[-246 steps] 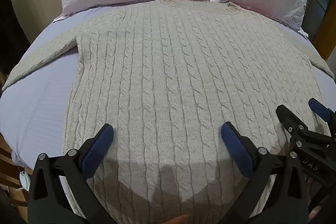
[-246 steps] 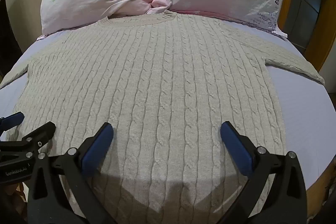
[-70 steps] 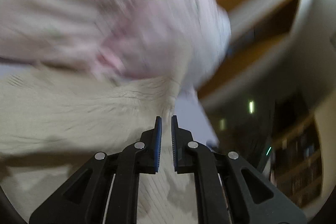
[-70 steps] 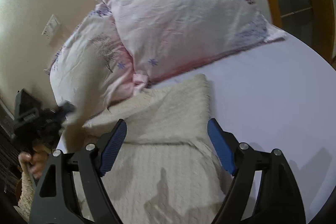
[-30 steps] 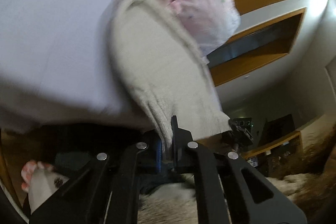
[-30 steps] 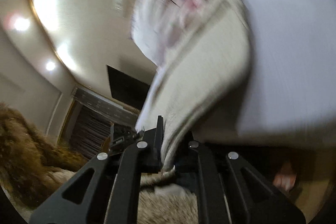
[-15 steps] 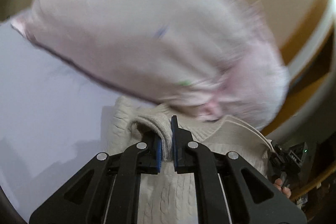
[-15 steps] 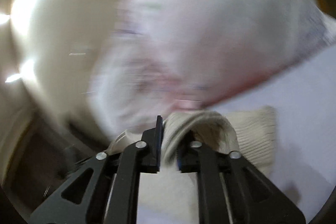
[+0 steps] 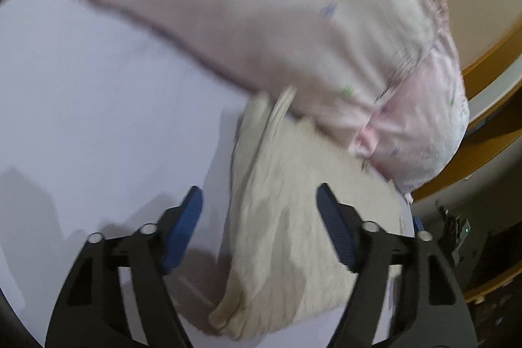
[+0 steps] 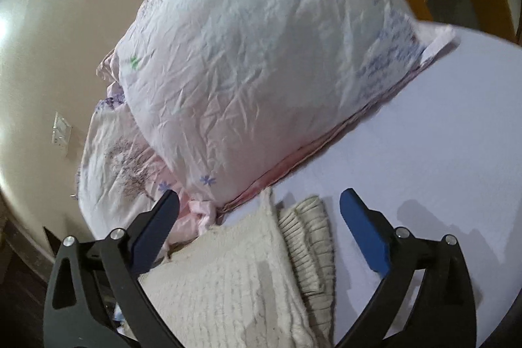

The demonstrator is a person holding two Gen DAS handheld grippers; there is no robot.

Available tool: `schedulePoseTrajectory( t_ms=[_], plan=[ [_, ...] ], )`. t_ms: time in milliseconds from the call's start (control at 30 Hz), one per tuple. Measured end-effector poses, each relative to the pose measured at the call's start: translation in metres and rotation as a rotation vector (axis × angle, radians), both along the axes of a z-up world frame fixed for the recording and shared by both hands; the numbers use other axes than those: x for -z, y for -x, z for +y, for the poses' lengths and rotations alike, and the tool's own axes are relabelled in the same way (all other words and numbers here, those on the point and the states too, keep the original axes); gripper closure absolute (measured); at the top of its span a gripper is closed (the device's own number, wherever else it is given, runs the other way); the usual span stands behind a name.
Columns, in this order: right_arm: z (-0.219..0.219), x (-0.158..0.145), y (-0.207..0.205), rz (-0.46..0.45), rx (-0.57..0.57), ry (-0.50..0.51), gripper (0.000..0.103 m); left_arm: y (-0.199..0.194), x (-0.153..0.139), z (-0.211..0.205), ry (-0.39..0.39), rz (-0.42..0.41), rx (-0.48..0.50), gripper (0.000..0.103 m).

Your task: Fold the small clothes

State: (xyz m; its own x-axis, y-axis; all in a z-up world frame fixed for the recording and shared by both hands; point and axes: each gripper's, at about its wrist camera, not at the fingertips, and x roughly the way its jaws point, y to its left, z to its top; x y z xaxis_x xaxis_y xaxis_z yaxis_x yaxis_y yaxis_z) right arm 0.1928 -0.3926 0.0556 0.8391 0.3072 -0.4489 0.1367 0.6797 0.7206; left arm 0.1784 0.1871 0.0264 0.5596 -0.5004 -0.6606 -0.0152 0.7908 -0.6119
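Note:
A cream cable-knit sweater [image 9: 293, 234] lies folded in layers on the lavender bed sheet [image 9: 98, 119], its far edge against the pink pillows. My left gripper [image 9: 259, 220] is open and empty, its jaws spread over the sweater's near part. In the right wrist view the sweater [image 10: 235, 282] shows a ribbed edge [image 10: 310, 243] at its right side. My right gripper [image 10: 261, 220] is open and empty, jaws spread just above the sweater's far edge.
Two pink floral pillows [image 10: 261, 61] lie at the head of the bed, also in the left wrist view [image 9: 277, 22]. A wooden bed frame [image 9: 489, 119] runs at the right. Bare lavender sheet [image 10: 440, 136] lies beside the sweater. A wall switch [image 10: 62, 129] is at the left.
Both grippers were shut on the sweater's edge half a second ago; both have opened and let it go. The sweater now rests folded below the pillows.

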Motion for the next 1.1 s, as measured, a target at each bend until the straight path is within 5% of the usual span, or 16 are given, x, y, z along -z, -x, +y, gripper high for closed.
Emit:
schedulePoseTrajectory(
  t_ms=[133,200,300,433,567,633,667,767,867,933,1000,1100],
  plan=[
    [0.010,0.002,0.000,0.007,-0.048,0.013,0.005,0.005,0.018,-0.008,0.034,0.007,-0.012,0.044],
    [0.014,0.002,-0.003,0.009,-0.074,0.005,0.005,0.006,0.026,-0.013,0.111,0.034,-0.009,0.067],
    [0.017,0.004,-0.004,0.009,-0.106,-0.017,0.005,0.008,0.033,-0.028,0.220,0.070,-0.018,0.082],
    [0.008,-0.003,0.002,-0.026,-0.098,-0.057,0.005,0.009,-0.010,-0.056,0.402,-0.030,0.029,0.084],
    [-0.013,-0.012,0.014,-0.070,-0.024,-0.071,0.005,-0.011,-0.057,-0.156,0.499,-0.127,0.232,0.083],
    [-0.023,-0.012,0.018,-0.070,0.014,-0.059,0.005,-0.026,-0.056,-0.213,0.527,-0.087,0.330,0.079],
    [-0.027,-0.011,0.019,-0.065,0.027,-0.052,0.005,-0.037,-0.047,-0.249,0.567,-0.018,0.396,0.070],
    [-0.043,-0.005,0.018,-0.013,0.060,-0.029,0.005,-0.053,-0.019,-0.321,0.738,0.182,0.582,0.068],
    [-0.050,0.000,0.013,0.032,0.030,-0.046,0.005,-0.043,-0.036,-0.315,0.635,0.072,0.616,0.067],
    [-0.051,0.001,0.009,0.062,-0.031,-0.080,0.005,-0.035,-0.049,-0.289,0.530,-0.013,0.579,0.052],
    [-0.047,0.006,0.004,0.119,-0.123,-0.118,0.002,-0.029,-0.059,-0.252,0.323,-0.092,0.475,0.036],
    [-0.027,0.017,-0.011,0.247,-0.251,-0.108,0.002,-0.026,-0.055,-0.220,0.055,-0.131,0.363,0.035]
  ],
)
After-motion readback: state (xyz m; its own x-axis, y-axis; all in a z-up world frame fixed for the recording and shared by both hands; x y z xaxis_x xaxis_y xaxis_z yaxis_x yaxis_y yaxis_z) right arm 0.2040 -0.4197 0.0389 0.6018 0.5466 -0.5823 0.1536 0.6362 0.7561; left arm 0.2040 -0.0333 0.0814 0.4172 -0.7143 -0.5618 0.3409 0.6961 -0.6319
